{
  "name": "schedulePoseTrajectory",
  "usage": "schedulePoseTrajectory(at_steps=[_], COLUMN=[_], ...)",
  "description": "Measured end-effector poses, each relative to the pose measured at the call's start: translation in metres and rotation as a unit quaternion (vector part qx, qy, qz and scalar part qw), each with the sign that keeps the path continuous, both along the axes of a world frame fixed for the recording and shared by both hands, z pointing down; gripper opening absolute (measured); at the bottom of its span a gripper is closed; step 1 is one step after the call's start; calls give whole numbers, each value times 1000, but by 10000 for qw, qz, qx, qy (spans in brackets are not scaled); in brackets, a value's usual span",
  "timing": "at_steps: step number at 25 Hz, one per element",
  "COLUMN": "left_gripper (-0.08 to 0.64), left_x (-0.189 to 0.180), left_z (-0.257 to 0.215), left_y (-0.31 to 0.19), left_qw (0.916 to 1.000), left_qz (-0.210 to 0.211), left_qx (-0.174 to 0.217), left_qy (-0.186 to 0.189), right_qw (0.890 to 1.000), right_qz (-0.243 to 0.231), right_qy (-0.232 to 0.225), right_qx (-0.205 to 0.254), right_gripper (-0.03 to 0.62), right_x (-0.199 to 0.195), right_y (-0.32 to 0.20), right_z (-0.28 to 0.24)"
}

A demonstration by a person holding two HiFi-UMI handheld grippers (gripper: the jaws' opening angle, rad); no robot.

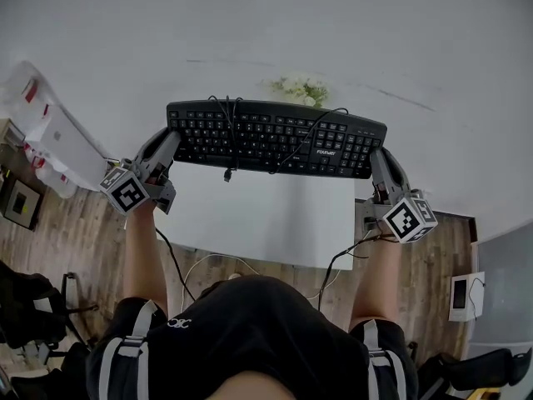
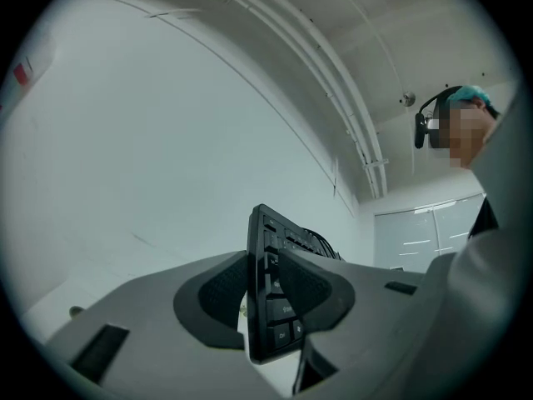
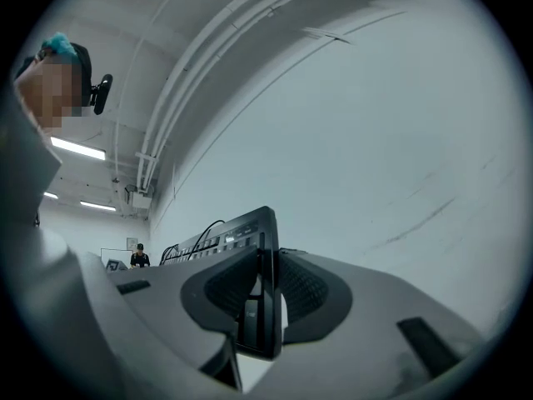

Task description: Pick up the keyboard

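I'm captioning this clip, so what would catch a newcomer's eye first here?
The black keyboard stands out, held up mid-picture in the head view. It is clamped at its left end by the left gripper and at its right end by the right gripper. Its loose cable lies tangled across the keys, and a white table sits below it, in front of the person.

Left gripper (image 1: pixel 169 137) and right gripper (image 1: pixel 376 153) extended forward, roughly level. Each set of jaws clamped on one end of keyboard (image 1: pixel 275 136).
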State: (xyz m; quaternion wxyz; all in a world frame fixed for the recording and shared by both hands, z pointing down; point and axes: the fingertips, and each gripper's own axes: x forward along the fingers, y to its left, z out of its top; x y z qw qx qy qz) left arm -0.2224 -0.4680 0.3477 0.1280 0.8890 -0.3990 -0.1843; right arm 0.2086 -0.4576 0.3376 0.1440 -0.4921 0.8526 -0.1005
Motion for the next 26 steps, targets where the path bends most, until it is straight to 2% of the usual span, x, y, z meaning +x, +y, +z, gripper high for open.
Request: schedulePoseTrajectory(at_steps=[9,26], left_gripper=[106,106], left_x=[-1,-1], left_z=[3,8], left_y=[0,-5], left_qw=[9993,9990], left_qz=[219,186], left_qx=[-110,-366], left_qy=[288,165], right_qw=[9999,9996], right_qz=[54,37], right_qy=[-107,-106], right_qx=[-58,-247], right_gripper=[84,84], right_x=[1,1], right_y=[1,-3], right_z=[7,10])
